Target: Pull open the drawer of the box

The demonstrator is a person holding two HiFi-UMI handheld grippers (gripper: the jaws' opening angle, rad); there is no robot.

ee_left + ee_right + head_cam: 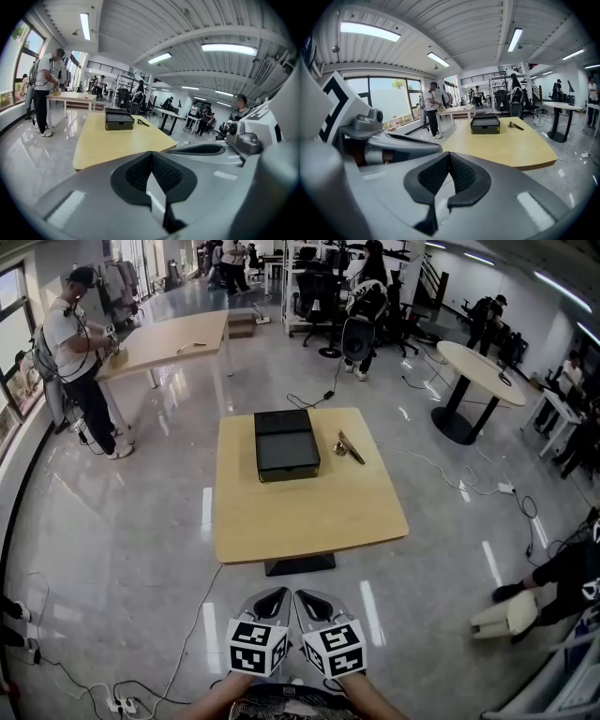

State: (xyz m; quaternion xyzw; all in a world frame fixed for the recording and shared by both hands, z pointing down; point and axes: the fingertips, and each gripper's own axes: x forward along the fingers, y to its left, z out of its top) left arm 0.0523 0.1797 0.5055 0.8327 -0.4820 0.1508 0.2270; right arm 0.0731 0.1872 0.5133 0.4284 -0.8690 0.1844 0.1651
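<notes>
Box (286,444): lying straight ahead on desk (309,512), well beyond left gripper (274,599) and right gripper (307,599), neither nearer. Fingers pressing together, pinching nothing.

Both grippers sit low and close in front of the person, side by side and almost touching. The left gripper (270,602) points forward, its jaws pressed together at the tips with nothing between them. The right gripper (314,605) is just the same, closed and empty. The marker cubes (256,646) face upward, and the forearms (221,698) angle in from below.
</notes>
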